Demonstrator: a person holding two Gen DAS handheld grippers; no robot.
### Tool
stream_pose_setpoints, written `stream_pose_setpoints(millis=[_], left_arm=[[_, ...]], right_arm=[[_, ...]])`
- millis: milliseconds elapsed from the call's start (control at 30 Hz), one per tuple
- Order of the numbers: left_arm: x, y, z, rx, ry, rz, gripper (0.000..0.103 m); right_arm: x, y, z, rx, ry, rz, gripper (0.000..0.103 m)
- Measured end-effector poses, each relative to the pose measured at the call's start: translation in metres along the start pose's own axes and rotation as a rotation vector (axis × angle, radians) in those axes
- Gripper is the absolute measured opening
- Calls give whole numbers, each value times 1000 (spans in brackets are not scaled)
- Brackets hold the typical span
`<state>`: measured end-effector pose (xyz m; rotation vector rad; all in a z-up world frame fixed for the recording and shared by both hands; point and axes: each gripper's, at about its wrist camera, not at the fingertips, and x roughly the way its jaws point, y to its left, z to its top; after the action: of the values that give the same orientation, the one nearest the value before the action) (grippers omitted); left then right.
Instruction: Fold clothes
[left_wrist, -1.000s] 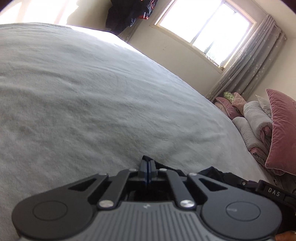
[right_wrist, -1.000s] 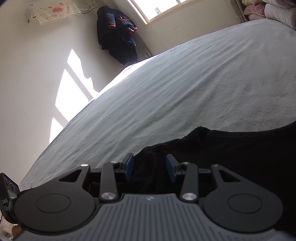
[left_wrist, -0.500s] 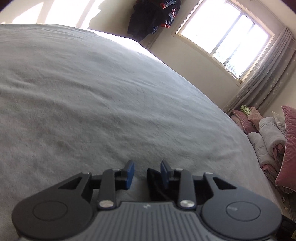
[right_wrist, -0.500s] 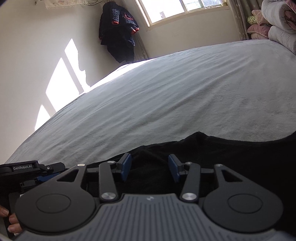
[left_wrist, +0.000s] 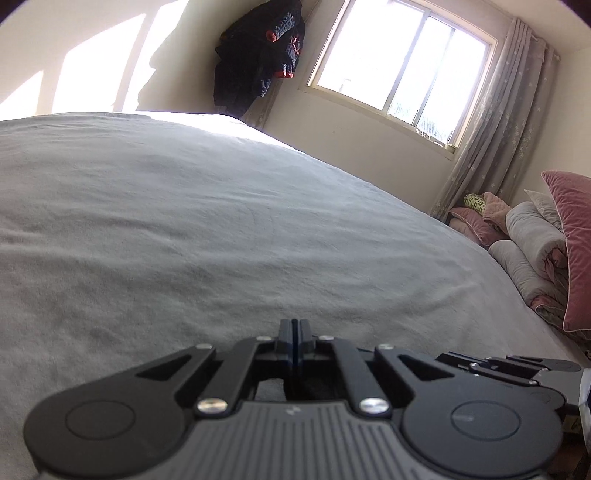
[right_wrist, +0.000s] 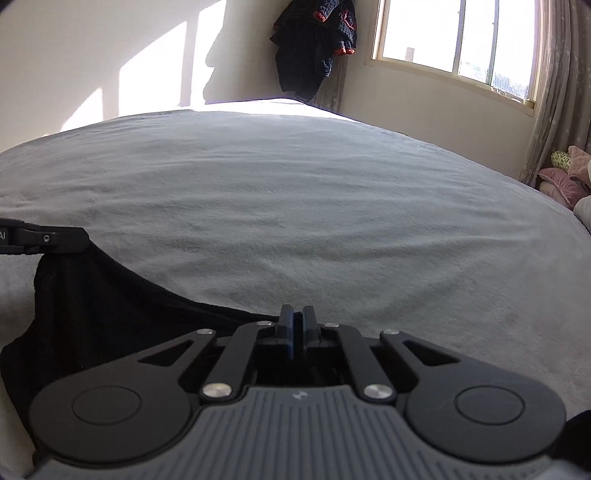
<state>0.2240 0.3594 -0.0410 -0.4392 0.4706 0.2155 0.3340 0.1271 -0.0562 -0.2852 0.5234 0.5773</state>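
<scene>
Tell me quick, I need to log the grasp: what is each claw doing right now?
Left claw: closed, pinching a corner of the black garment.
Right claw: closed on the same garment's edge.

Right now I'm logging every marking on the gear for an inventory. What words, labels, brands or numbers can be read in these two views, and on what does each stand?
"AI": white letters, cut off by the frame edge, on the black body of the left hand-held gripper, right wrist view.
Small white logo mark on the grey ribbed housing of the right hand-held gripper: a symbol, no letters.
Nothing else is readable.
</scene>
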Motion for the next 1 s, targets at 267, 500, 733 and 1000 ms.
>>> stream_pose_setpoints(millis=[267, 500, 733, 1000], left_arm=[[3, 27, 10, -162, 115, -37, 10], [-7, 28, 16, -158, 112, 6, 27], [-7, 21, 11, -82, 106, -47, 0], [-11, 10, 11, -21, 68, -187, 0]], right_arm=[[-43, 12, 7, 54, -37, 193, 25], [-88, 73, -4, -55, -43, 513, 45], [-70, 107, -15, -156, 6, 498, 29], [-65, 109, -10, -46, -7, 547, 9]])
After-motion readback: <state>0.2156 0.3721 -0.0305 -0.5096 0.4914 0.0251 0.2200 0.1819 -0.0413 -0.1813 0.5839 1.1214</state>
